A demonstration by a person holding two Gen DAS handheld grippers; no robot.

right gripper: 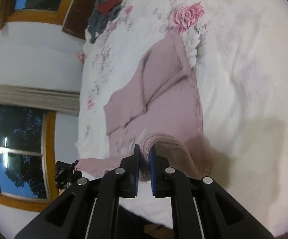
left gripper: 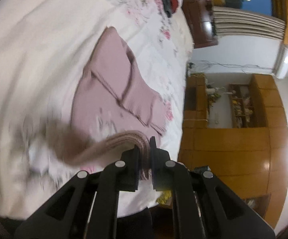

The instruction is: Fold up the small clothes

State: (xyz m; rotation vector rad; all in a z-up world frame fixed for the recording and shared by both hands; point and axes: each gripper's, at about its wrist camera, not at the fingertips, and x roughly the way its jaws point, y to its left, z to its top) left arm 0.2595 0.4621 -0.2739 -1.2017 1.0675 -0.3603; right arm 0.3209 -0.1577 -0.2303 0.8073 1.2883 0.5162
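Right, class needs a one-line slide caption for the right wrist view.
Right gripper pinches the pink knit sweater's ribbed hem on a floral bedspread.

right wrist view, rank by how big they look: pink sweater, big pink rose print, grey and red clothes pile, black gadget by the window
1. pink sweater
2. grey and red clothes pile
3. big pink rose print, close to the pile in apparent size
4. black gadget

The pile lies farther off, so it is probably bigger than it looks.

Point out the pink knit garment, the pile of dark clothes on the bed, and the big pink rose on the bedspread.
pink knit garment [right gripper: 164, 91]: right wrist view, on its flat folded middle.
pile of dark clothes [right gripper: 104, 18]: right wrist view, on the grey fabric below the red piece.
pink rose [right gripper: 186, 17]: right wrist view, on the bloom's centre.
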